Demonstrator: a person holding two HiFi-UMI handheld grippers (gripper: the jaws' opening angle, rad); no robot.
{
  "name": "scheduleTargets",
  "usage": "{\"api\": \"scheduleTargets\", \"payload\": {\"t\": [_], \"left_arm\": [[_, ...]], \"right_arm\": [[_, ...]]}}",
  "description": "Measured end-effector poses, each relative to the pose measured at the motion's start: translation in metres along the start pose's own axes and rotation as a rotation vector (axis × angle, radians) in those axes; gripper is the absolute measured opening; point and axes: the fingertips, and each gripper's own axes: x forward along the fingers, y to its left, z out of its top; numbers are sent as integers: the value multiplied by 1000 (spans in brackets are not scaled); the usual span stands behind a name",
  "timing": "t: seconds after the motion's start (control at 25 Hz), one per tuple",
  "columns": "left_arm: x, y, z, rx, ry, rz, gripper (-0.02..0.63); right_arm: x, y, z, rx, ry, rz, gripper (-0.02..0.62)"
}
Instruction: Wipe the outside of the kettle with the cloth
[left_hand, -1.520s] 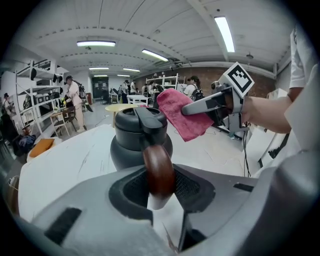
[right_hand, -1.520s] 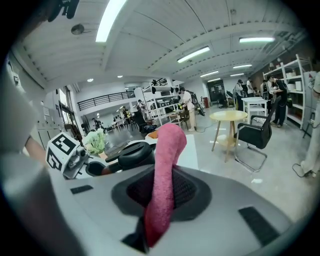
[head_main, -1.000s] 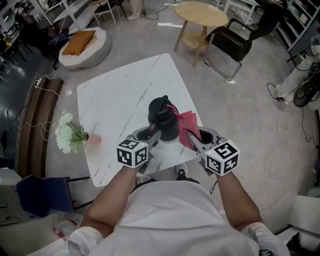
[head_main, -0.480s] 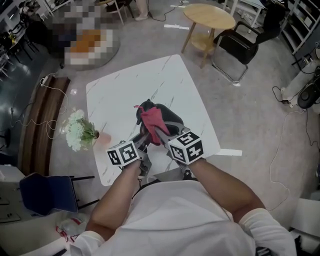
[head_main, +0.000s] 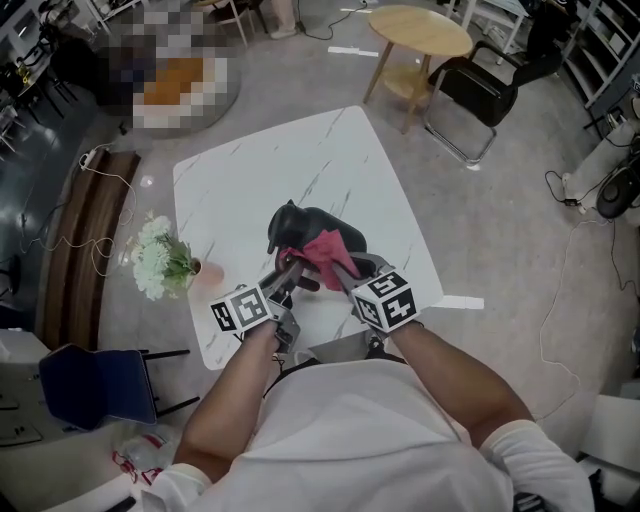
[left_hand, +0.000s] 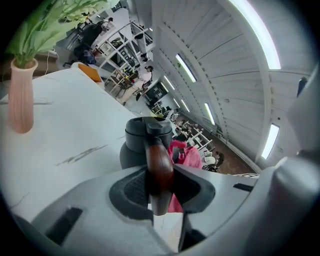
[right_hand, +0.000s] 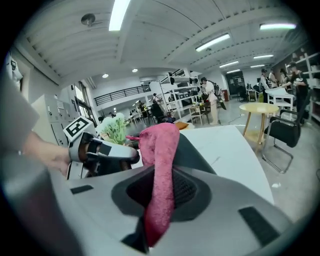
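The fingers (left_hand: 131, 189) of the left gripper (head_main: 284, 282) were clamped on the brown wooden handle (left_hand: 159, 165) of the kettle (head_main: 310, 228), one pad on each side. The fingers (right_hand: 189, 192) of the right gripper (head_main: 348, 274) pinched a pink cloth (right_hand: 161, 165). One fold hung down between them, and the rest was draped up against the kettle's dark body.

The split looked deliberate. The left gripper seemed to steady the kettle and turn its side toward the cloth, while the right brought the cloth flat onto that side to rub it.

The kettle sat on the white marble tabletop (head_main: 300, 150) close to the middle of its near edge. It appeared tipped toward the left rather than standing square.

Both forearms reached forward from the person's chest and converged at the kettle. The grippers pointed slightly downward, with their marker cubes facing up.

A pink vase (left_hand: 22, 95) of pale flowers (head_main: 158, 262) stood apart by the tabletop's left edge.
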Motion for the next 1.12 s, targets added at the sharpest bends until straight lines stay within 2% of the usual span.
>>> {"api": "scheduleTargets", "payload": {"t": [0.24,0.48,0.72,0.8,0.92,1.12], "left_arm": [[-10,14,-2,-52,-10,6,110],[-14,20,-6,-38,4,18,110],[-16,25,-8,-65,0,20,112],[-17,27,-10,-54,13,25,114],[-22,34,-17,-27,59,35,115],[-31,47,-32,40,131,66,118]], "right_arm": [[-15,-25,-38,61,35,-59,61],[-27,-51,-69,147,64,-103,61],[-35,-79,-99,206,108,-151,61],[-42,-84,-94,221,91,-162,61],[-56,-80,-63,237,14,-141,61],[-55,-38,8,254,-105,20,61]]}}
